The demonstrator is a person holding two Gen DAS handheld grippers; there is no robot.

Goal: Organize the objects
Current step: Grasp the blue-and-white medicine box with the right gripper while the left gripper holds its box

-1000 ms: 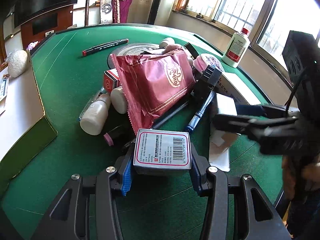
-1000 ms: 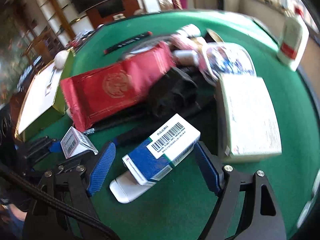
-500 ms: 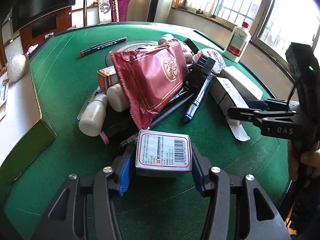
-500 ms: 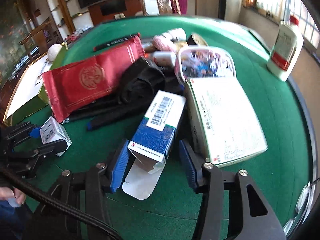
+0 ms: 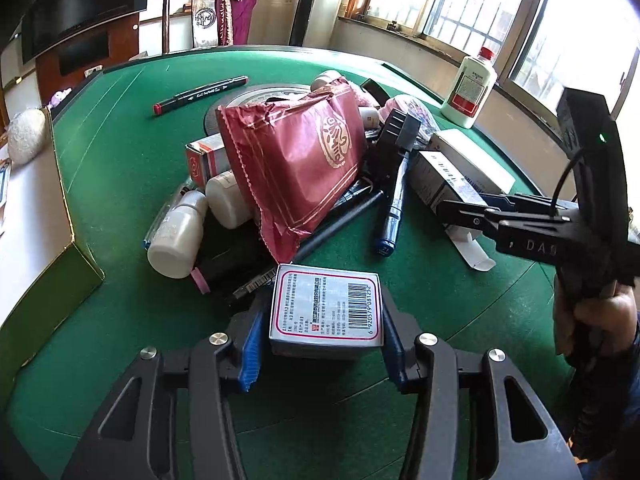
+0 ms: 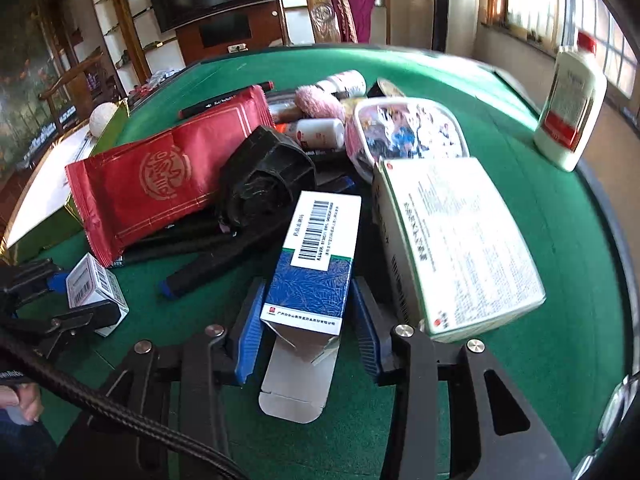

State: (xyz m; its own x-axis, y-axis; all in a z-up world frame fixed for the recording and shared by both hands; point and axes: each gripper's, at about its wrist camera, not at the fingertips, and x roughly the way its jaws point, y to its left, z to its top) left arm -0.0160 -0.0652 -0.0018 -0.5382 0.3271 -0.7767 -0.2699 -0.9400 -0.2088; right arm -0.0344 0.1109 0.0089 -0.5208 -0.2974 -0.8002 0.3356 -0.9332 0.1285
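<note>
A pile of objects lies on the green felt table [image 5: 120, 152]. My left gripper [image 5: 320, 324] is shut on a small silver box with a red border and barcode [image 5: 326, 308], held at the near edge of the pile; it also shows in the right wrist view [image 6: 94, 284]. My right gripper [image 6: 306, 320] is shut on a blue-and-white box [image 6: 316, 264] whose near flap hangs open [image 6: 298, 384]; this box also shows in the left wrist view [image 5: 440, 180]. A red snack pouch [image 5: 296, 160] lies on top of the pile.
A large white box [image 6: 456, 240] lies right beside the blue box. White bottles [image 5: 180, 232], markers [image 5: 200, 94], a black holder [image 6: 264, 176] and a clear lidded tub [image 6: 408, 132] are in the pile. A white bottle [image 6: 570, 108] stands far right. A green-sided box [image 5: 44, 248] sits left.
My right gripper has closed on the blue-and-white box, which has turned to point away along the fingers. My left gripper keeps hold of the silver box, which sits slightly further back from the pile.
</note>
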